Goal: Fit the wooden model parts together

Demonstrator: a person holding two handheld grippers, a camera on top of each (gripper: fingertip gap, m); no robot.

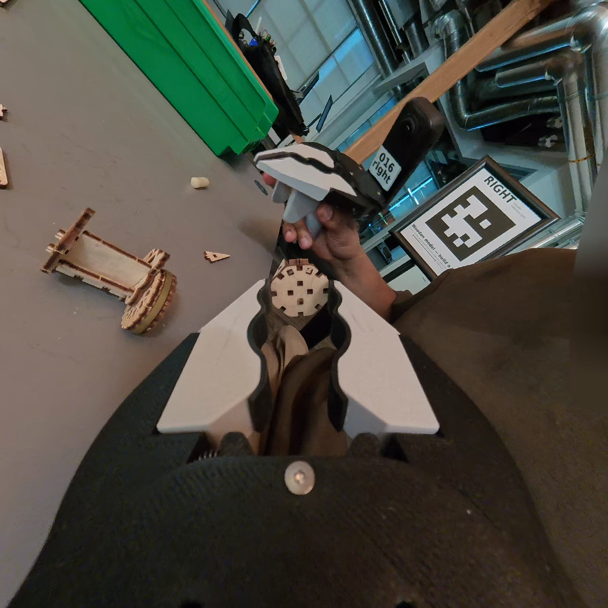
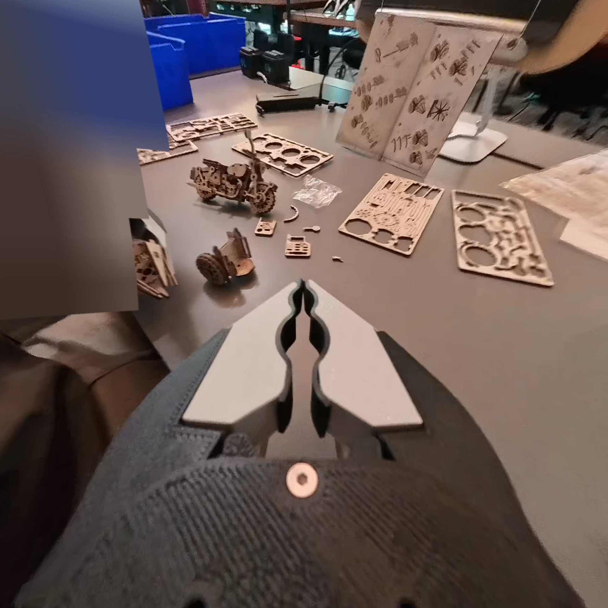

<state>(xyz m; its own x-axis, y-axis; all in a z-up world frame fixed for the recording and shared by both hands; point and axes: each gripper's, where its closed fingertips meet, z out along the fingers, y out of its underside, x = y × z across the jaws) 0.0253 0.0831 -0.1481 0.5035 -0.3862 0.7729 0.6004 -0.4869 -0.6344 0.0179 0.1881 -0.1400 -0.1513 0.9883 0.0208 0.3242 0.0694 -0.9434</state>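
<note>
- Left wrist view: the left tongs (image 1: pixel 299 296) stand part open and clamp a round wooden disc (image 1: pixel 298 291) with square holes between their tips, lifted off the grey surface (image 1: pixel 98 378).
- Just beyond the disc a hand (image 1: pixel 332 237) holds the right tongs (image 1: pixel 263 163), whose fingers lie close together; nothing shows between them.
- Left of the left tongs a half-built wooden frame with a toothed wheel (image 1: pixel 112 273) lies on the surface; a small wooden wedge (image 1: pixel 215 256) lies between it and the tongs.
- Farther off sit a cork-like peg (image 1: pixel 199 182) and green bins (image 1: pixel 184 65).
- Right wrist view: the right tongs (image 2: pixel 304 283) are closed to a sliver and empty, raised over the surface (image 2: pixel 362 302).
- Ahead and left stand a wooden motorcycle (image 2: pixel 232 184) and a wheeled sidecar piece (image 2: pixel 223 260).
- Ahead and right lie punched wooden sheets (image 2: pixel 391 214).
- Loose small parts (image 2: pixel 297 246) lie straight ahead.
</note>
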